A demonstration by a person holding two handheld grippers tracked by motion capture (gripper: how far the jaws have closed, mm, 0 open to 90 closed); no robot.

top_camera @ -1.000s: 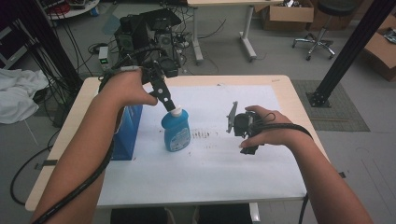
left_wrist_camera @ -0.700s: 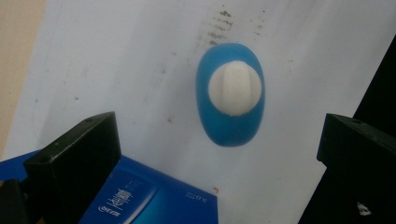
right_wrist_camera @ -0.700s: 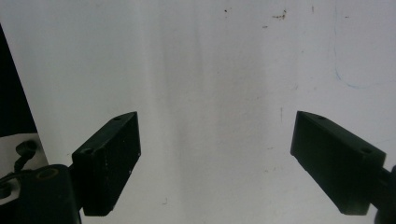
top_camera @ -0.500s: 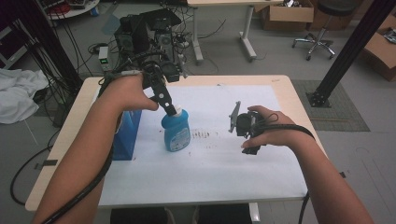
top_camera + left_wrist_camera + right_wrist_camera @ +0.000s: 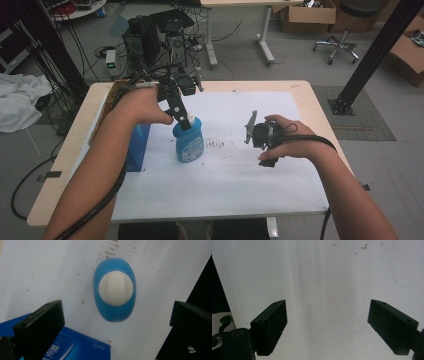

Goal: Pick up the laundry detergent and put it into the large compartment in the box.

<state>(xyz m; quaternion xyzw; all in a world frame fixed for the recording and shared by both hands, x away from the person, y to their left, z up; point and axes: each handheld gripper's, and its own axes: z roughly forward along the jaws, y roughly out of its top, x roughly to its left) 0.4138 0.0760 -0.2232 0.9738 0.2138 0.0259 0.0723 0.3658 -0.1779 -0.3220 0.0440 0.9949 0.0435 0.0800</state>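
Hovering above the blue bottle (image 5: 115,290), the left tongs (image 5: 115,322) had spread wide and held nothing, apparently just releasing it, while the right tongs (image 5: 328,327), at three o'clock, gaped empty.

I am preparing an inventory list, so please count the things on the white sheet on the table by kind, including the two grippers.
Blue bottle with white cap: 1
Blue box: 1
Grippers: 2, left gripper and right gripper, both open
Total: 4
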